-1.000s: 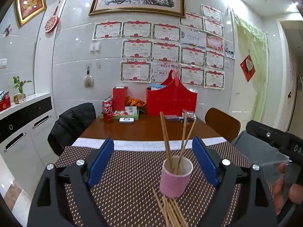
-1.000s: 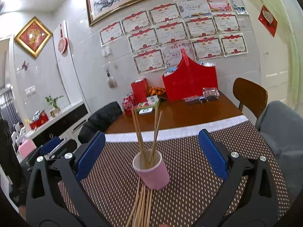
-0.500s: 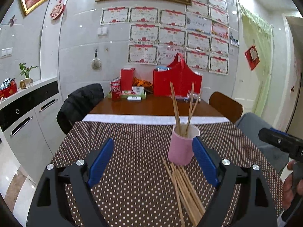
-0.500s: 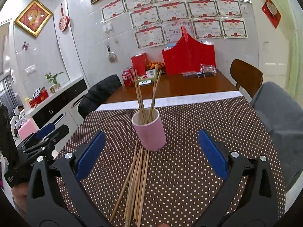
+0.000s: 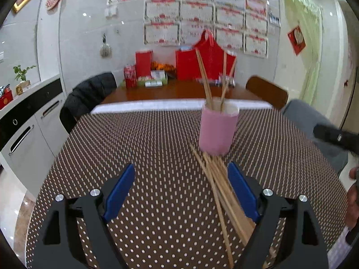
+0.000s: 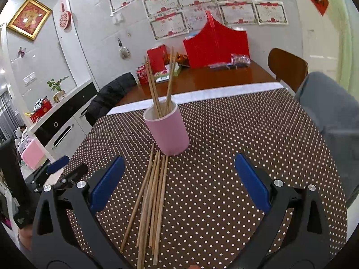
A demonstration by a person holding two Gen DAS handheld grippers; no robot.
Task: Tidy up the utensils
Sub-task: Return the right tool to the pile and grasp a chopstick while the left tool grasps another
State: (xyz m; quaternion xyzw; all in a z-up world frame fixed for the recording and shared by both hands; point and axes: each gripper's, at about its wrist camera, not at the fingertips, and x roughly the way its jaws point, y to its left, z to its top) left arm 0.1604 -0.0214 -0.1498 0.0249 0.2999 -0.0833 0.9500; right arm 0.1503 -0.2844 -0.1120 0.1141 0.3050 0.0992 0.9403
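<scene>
A pink cup (image 5: 218,130) stands upright on the brown dotted tablecloth (image 5: 145,152) with three wooden chopsticks (image 5: 205,80) standing in it. Several loose chopsticks (image 5: 224,190) lie in a bundle on the cloth just in front of the cup. My left gripper (image 5: 180,188) is open and empty, above the cloth, with the bundle by its right finger. In the right wrist view the cup (image 6: 167,130) and the loose chopsticks (image 6: 152,192) lie ahead of my right gripper (image 6: 179,179), which is open and empty; the bundle is near its left finger.
At the far end of the wooden table stand a red bag (image 5: 208,60), a red box (image 5: 144,60), a can (image 5: 130,76) and small packets. A wooden chair (image 6: 288,67) is at right, a chair with a dark jacket (image 5: 89,98) at left, a cabinet (image 5: 27,121) further left.
Both grippers have pulled back and tilted down from the cup, so more of the loose chopstick bundle shows. Cup and chopsticks have not moved. Both grippers stay open.
</scene>
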